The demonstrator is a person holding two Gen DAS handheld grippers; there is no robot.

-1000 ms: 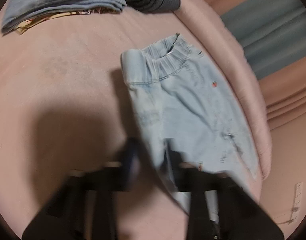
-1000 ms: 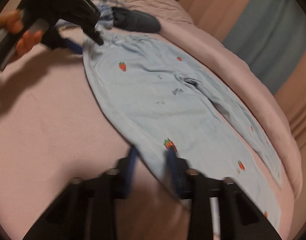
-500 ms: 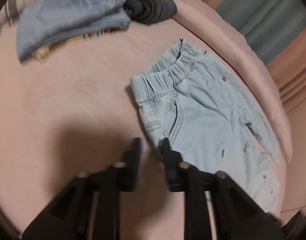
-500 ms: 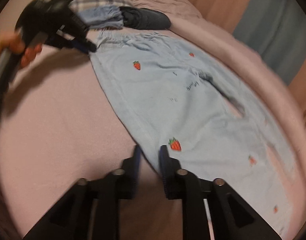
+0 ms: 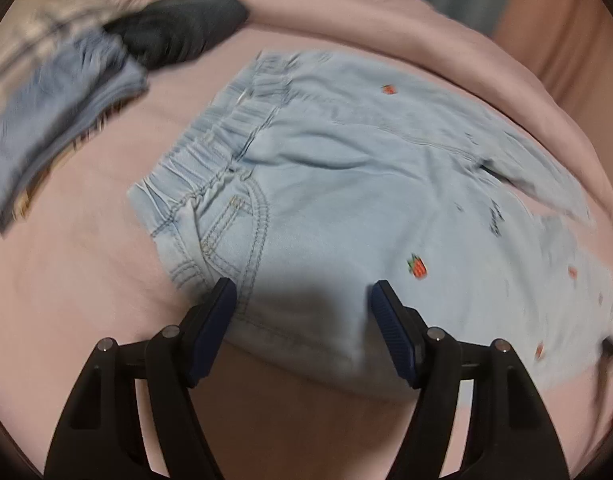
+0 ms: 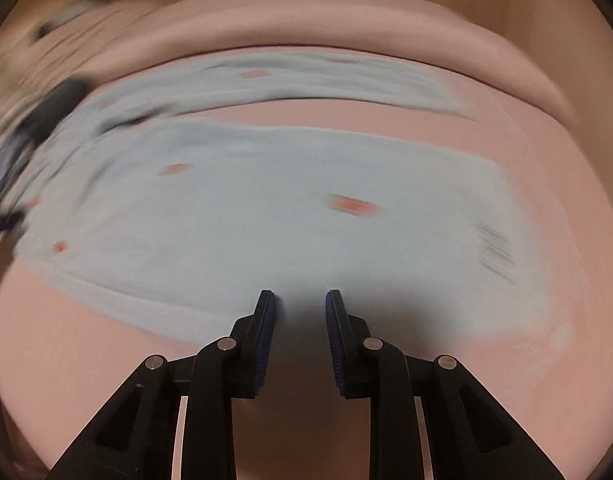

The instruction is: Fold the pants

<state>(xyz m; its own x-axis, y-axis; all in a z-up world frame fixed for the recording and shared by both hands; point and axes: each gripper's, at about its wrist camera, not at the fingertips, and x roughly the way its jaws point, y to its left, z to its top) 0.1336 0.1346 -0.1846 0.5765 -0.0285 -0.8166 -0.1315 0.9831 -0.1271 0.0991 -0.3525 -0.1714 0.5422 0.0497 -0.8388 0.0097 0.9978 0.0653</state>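
While the pants (image 5: 346,200) are lying flat on the pink bed (image 5: 86,300), waistband toward the folded clothes (image 5: 58,112) | left gripper (image 5: 304,296) is hovering over the hip pocket, fingers wide apart, holding nothing | right gripper (image 6: 300,304) is sitting at the near leg edge, fingers slightly apart, empty | right view is blurring.

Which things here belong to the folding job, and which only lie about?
For the job:
- light blue pants with strawberry prints
- left gripper, open
- right gripper, open

Lying about:
- folded blue denim garment
- dark garment
- pink bed cover underneath
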